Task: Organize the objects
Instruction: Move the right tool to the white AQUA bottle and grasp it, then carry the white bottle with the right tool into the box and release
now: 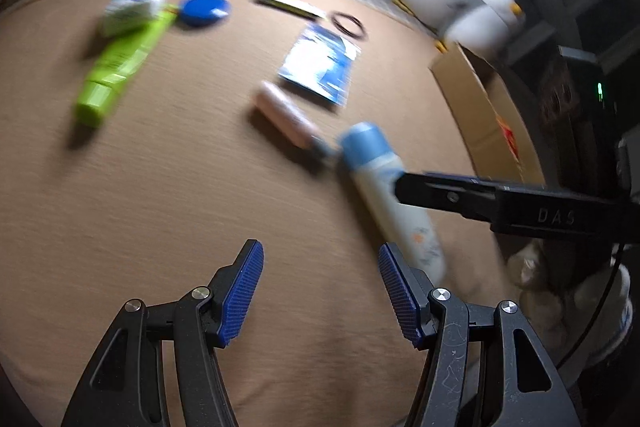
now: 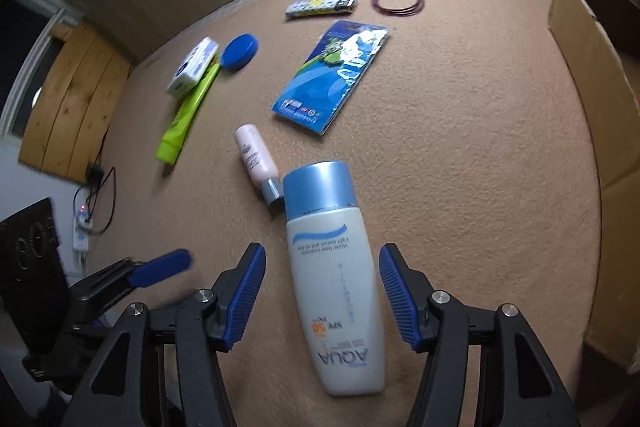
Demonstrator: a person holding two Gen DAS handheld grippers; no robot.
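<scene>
**Right hand-held gripper straddles the sunscreen bottle, pads clear of it**

The right hand-held gripper [image 2: 322, 293] stands about half open over the white sunscreen bottle [image 2: 336, 291], which lies flat on the tan carpet [image 2: 480, 187] with its blue cap [image 2: 320, 187] pointing away from the gripper. The bottle's body runs between the two blue pads [image 2: 244, 299], yet a strip of carpet shows on either side of it, so nothing is grasped; the jaws are released around it. In the left wrist view the same gripper reaches in from the right, and its dark finger crosses the bottle [image 1: 394, 199] just below the cap.

The left hand-held gripper [image 1: 320, 291] also hangs half open, with only carpet between its pads; it grips nothing. The sunscreen bottle's base lies just beside its right pad, though blur hides whether they touch.

Just beyond the sunscreen bottle's cap lies a small pink bottle [image 2: 256, 157], its silver cap almost against the blue one. Farther out from the sunscreen bottle rests a blue blister pack [image 2: 332, 83], and well to its left a green tube [image 2: 188, 115]. A cardboard box [image 2: 592, 87] stands to the bottle's right.
</scene>
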